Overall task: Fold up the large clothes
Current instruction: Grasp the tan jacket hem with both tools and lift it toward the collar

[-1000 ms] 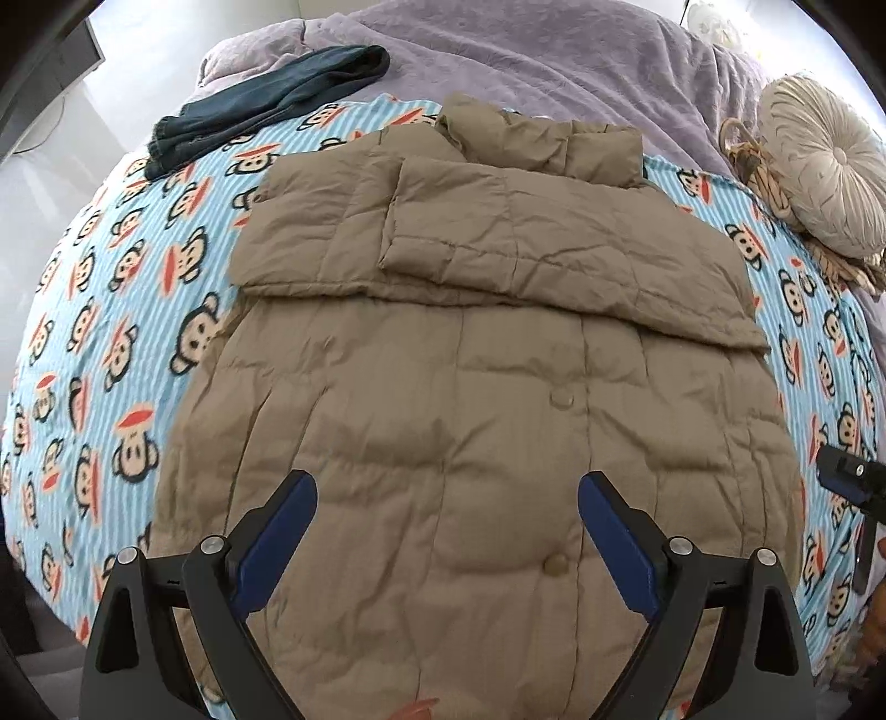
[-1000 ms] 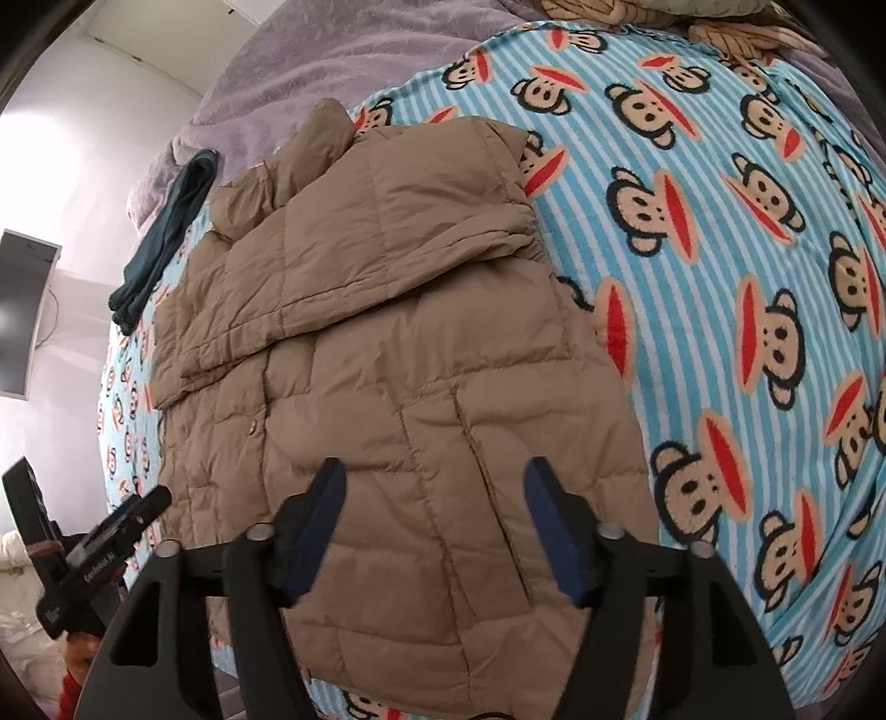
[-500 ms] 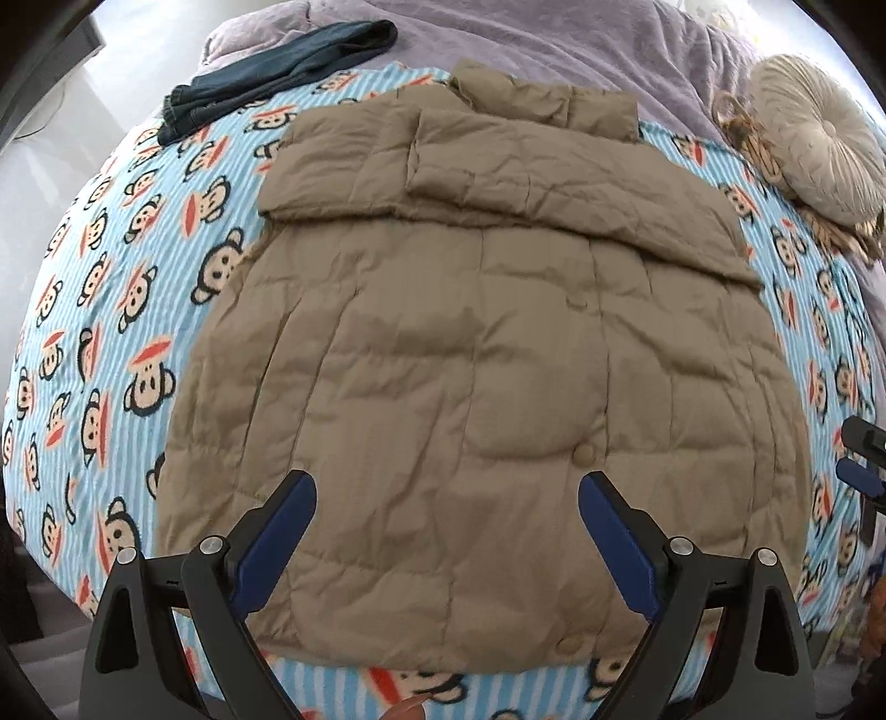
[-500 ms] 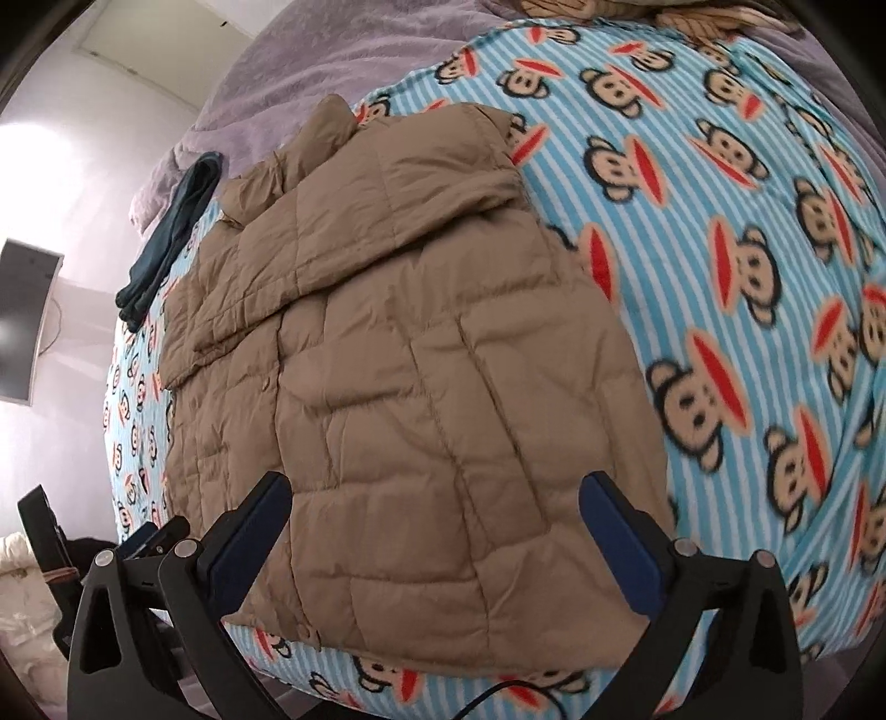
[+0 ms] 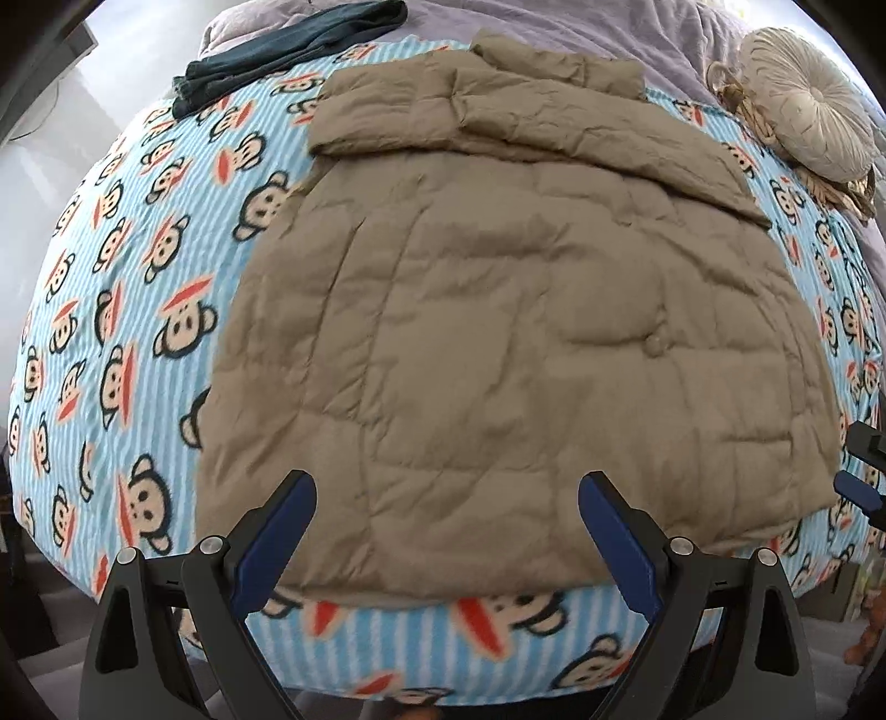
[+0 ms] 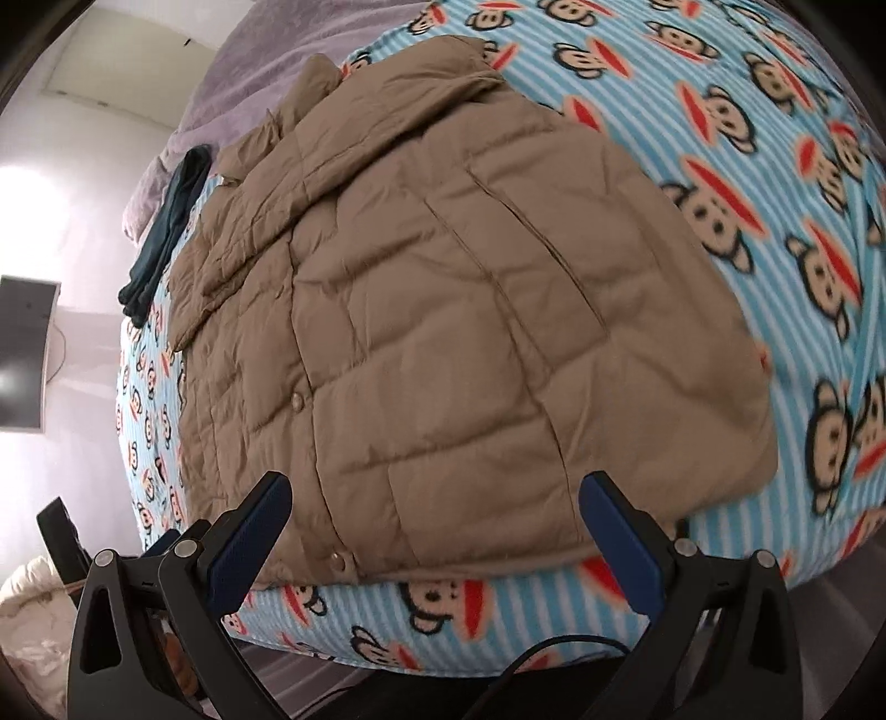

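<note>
A tan quilted puffer jacket [image 5: 515, 310] [image 6: 459, 315] lies flat on the monkey-print blanket [image 5: 127, 288], sleeves folded across its chest and collar at the far end. My left gripper [image 5: 446, 515] hangs open above the jacket's near hem, left of its middle, nothing between its blue pads. My right gripper [image 6: 434, 515] is open wide above the hem near the snap buttons, holding nothing. The right gripper's tip [image 5: 861, 487] also shows at the right edge of the left wrist view.
A dark teal folded garment [image 5: 288, 44] [image 6: 160, 243] lies at the blanket's far left corner. A round cream cushion [image 5: 808, 105] sits far right on a lilac bedspread [image 5: 554, 22]. The bed's near edge drops off just below the hem. A black cable [image 6: 554, 653] hangs there.
Both grippers have drawn back toward the near hem, so more blanket shows below the jacket. The right gripper's jaws have spread from partly open to wide.
</note>
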The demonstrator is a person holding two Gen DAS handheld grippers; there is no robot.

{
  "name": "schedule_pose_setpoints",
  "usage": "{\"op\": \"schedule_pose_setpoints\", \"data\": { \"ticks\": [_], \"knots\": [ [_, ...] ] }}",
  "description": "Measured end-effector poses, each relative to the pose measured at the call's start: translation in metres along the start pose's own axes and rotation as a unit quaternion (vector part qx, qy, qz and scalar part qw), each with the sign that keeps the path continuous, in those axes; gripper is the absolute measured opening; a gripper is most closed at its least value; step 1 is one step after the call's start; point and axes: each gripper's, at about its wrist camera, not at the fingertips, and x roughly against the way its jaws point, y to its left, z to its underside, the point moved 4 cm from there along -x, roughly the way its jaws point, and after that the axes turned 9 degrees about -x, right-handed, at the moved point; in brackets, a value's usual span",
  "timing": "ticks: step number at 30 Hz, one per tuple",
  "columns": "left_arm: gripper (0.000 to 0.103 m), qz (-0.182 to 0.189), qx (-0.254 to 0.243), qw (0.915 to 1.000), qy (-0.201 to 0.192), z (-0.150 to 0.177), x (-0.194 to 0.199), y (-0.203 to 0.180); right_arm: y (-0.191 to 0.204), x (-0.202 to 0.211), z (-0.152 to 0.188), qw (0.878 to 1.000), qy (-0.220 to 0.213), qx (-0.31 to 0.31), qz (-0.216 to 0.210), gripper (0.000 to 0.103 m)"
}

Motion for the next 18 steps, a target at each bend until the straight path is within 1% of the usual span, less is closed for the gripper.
{"op": "schedule_pose_setpoints", "data": {
  "ticks": [2, 4, 5, 7, 11, 14, 16, 18],
  "knots": [
    [0.096, 0.000, 0.000, 1.0000, 0.003, 0.007, -0.001, 0.006, -0.004, -0.002, 0.010, 1.000, 0.005, -0.013, 0.002, 0.103],
    [0.096, 0.011, 0.003, 0.9999, 0.008, 0.017, -0.002, 0.014, -0.008, -0.007, 0.020, 0.999, 0.025, -0.030, 0.005, 0.103],
    [0.096, 0.021, 0.007, 0.9997, 0.010, 0.022, -0.002, 0.019, -0.010, -0.009, 0.024, 0.999, 0.033, -0.036, 0.009, 0.103],
    [0.096, 0.042, 0.017, 0.9989, 0.012, 0.032, -0.001, 0.029, -0.014, -0.010, 0.031, 0.998, 0.034, -0.047, 0.013, 0.103],
    [0.096, 0.073, 0.047, 0.9962, 0.008, 0.051, 0.002, 0.050, -0.023, -0.012, 0.044, 0.996, 0.039, -0.079, 0.000, 0.103],
    [0.096, 0.112, 0.082, 0.9902, 0.012, 0.067, -0.001, 0.068, -0.030, -0.013, 0.049, 0.994, 0.037, -0.100, -0.011, 0.103],
    [0.096, 0.149, 0.104, 0.9832, 0.018, 0.076, -0.006, 0.079, -0.036, -0.013, 0.053, 0.992, 0.033, -0.120, -0.023, 0.103],
    [0.096, 0.193, 0.129, 0.9724, 0.027, 0.085, -0.016, 0.087, -0.045, -0.013, 0.056, 0.987, 0.028, -0.150, -0.042, 0.103]
  ]
}}
